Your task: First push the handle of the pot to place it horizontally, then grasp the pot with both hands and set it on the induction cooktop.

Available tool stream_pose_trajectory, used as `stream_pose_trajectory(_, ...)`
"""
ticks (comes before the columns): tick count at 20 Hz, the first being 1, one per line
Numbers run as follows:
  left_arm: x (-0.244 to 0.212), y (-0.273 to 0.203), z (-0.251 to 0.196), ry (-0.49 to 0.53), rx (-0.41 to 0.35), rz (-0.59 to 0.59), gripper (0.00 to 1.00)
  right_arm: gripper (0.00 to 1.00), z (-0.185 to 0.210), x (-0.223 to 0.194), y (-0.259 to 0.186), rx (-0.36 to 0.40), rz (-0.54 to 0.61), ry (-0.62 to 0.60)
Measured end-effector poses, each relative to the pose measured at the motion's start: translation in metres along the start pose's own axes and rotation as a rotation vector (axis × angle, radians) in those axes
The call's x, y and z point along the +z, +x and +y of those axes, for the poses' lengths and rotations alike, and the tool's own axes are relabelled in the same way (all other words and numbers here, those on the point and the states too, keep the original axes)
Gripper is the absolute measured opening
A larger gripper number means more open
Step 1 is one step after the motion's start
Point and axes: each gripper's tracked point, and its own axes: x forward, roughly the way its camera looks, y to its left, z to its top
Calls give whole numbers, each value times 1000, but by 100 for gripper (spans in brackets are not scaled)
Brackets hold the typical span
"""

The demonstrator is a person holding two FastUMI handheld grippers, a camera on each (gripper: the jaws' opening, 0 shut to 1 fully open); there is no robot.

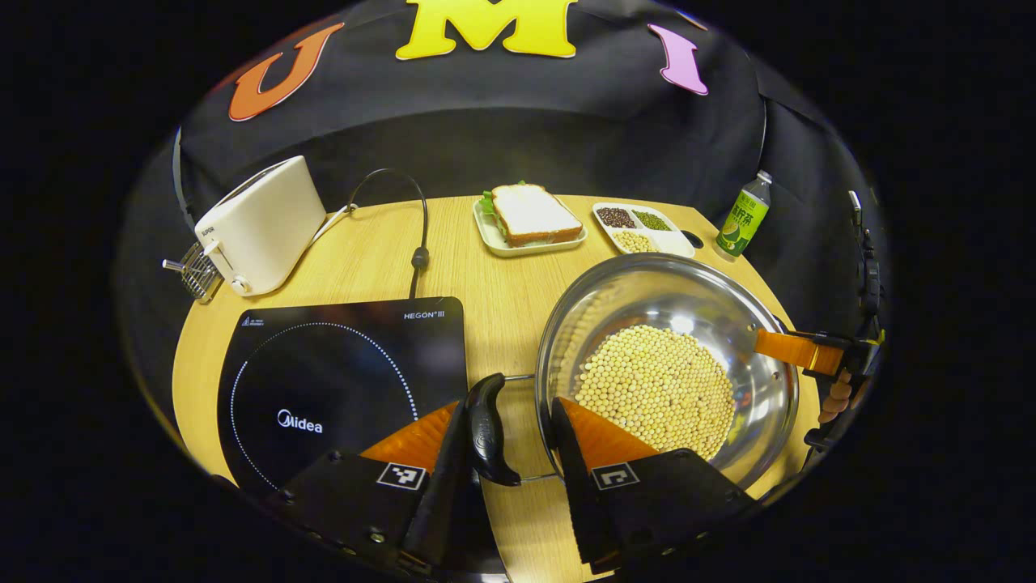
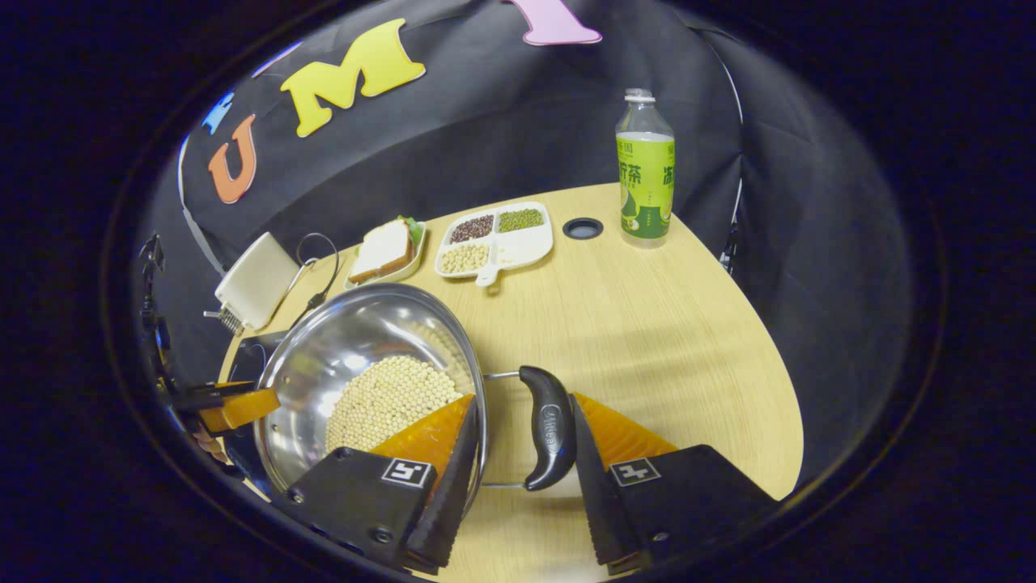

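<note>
My left tongs [image 1: 511,433] stand released, fingers spread to either side of the black curved handle [image 1: 488,429] on the near side of the round stainless-steel pot [image 1: 668,368]; one finger lies just beside the handle, the other reaches over the pot's rim, and neither presses that I can see. The pot sits on the pale wooden bench [image 1: 502,291], just beside the black glass induction cooktop [image 1: 340,380], not on it. Yellow soybeans [image 1: 655,389] cover its bottom.

In the right gripper view my right tongs [image 2: 522,441] are likewise released around the pot's other black handle [image 2: 549,427]: the left finger over the rim above the beans, the right finger just beside the handle. I cannot tell whether it touches. In the left gripper view the right tongs appear at the pot's far rim [image 1: 797,350], with a hand [image 1: 838,397] behind them.

Farther back on the bench I see a cream toaster [image 1: 259,223], a sandwich on a pale rectangular tray [image 1: 530,217], a white divided dish of beans [image 1: 639,228] and a green-labelled plastic bottle [image 2: 645,166] standing upright.
</note>
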Motion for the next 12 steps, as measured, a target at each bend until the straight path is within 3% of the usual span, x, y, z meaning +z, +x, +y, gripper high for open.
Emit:
stream_pose_trajectory(1,0,0,0,-6,-1,3,60,65,1,0,-3,9,-1,9)
stream_pose_trajectory(2,-3,-2,1,-11,-1,10,46,60,4,-1,-4,22,1,20)
stream_pose_trajectory(3,-5,-5,3,-17,-3,9,47,59,6,-6,-10,32,5,33)
stream_pose_trajectory(5,-8,-10,1,-5,-13,8,66,56,6,-12,-21,22,4,20)
stream_pose_trajectory(6,-10,-13,-1,1,-14,6,56,55,5,-13,-27,14,-4,14)
stream_pose_trajectory(12,-2,-64,4,20,-37,-64,56,56,28,-11,-83,6,-49,19)
